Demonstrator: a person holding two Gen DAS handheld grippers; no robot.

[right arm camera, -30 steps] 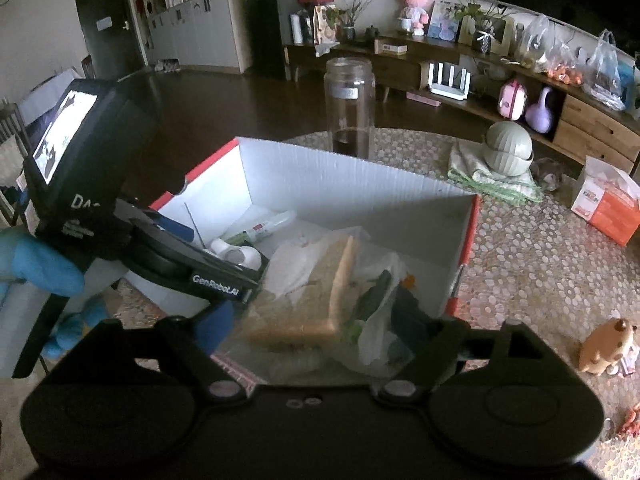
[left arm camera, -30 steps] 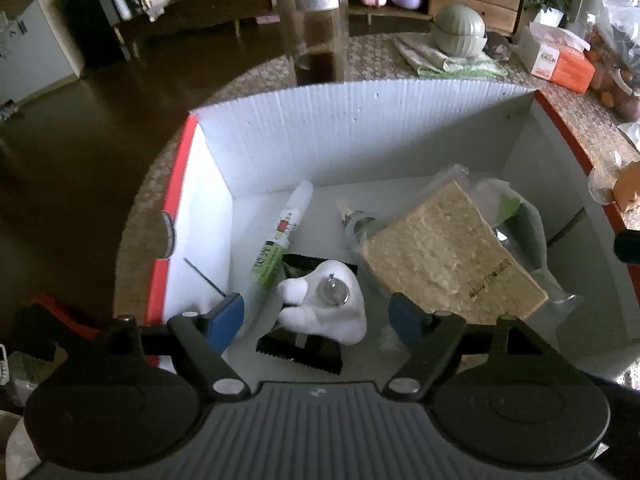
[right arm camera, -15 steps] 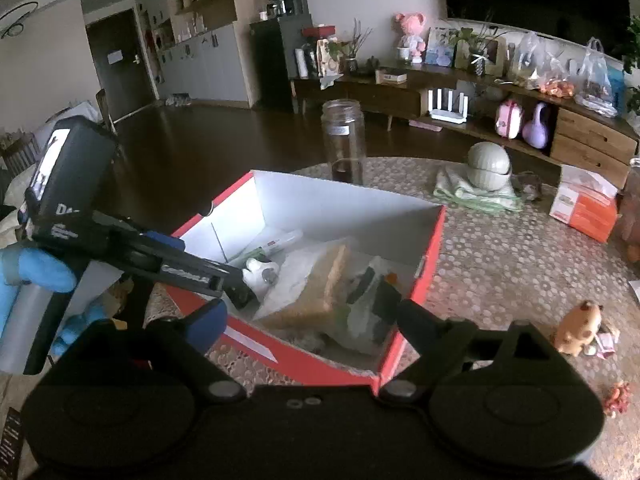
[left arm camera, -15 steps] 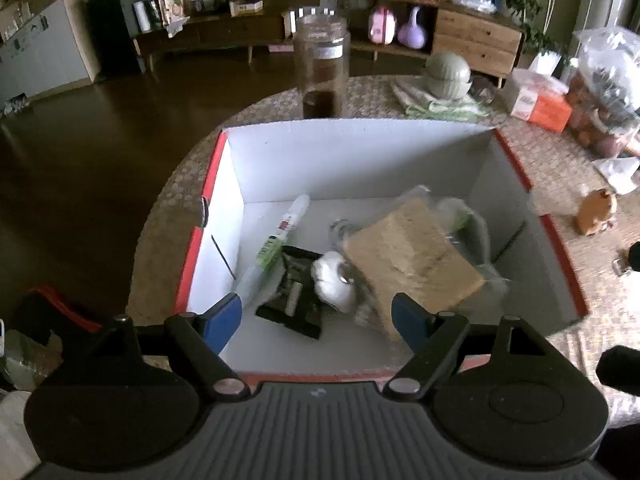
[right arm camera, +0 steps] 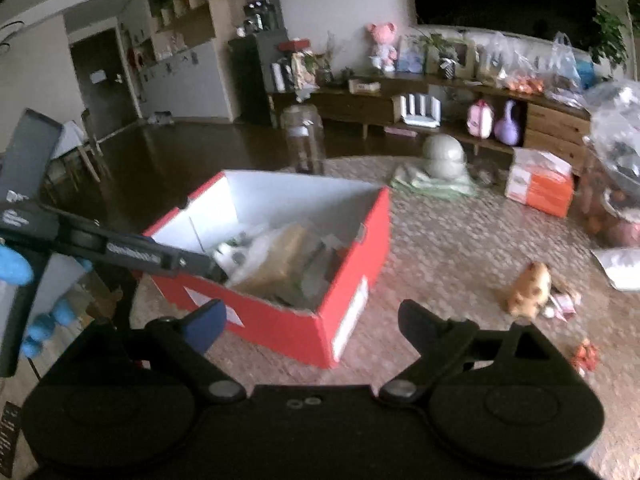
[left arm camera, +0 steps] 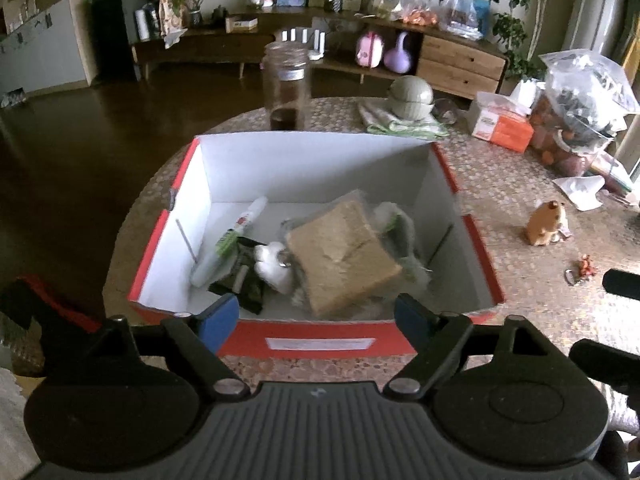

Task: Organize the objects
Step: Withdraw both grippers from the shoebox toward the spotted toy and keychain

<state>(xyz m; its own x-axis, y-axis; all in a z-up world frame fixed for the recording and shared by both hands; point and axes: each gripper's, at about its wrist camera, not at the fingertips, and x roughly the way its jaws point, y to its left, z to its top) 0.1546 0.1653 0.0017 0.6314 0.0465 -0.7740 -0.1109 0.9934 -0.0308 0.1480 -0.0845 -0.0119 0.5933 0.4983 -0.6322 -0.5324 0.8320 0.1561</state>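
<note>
- Red box [left arm camera: 316, 343]: on the table [left arm camera: 520, 208]; holds a sponge [left arm camera: 344, 252], white tube [left arm camera: 236, 236], white figurine [left arm camera: 272, 266], dark packet [left arm camera: 244, 286].
- Left gripper [left arm camera: 316, 318]: over the box's near wall, jaws opening, nothing between.
- Right gripper [right arm camera: 312, 320]: spread wide, empty.
- Brown toy [left arm camera: 544, 224]: outside, right of the box.

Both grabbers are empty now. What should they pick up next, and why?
Probably the right gripper should reach for the small brown animal toy. It lies loose on the table, outside the red box, nearer the right gripper. The left gripper, its jaws opening, holds nothing.
</note>
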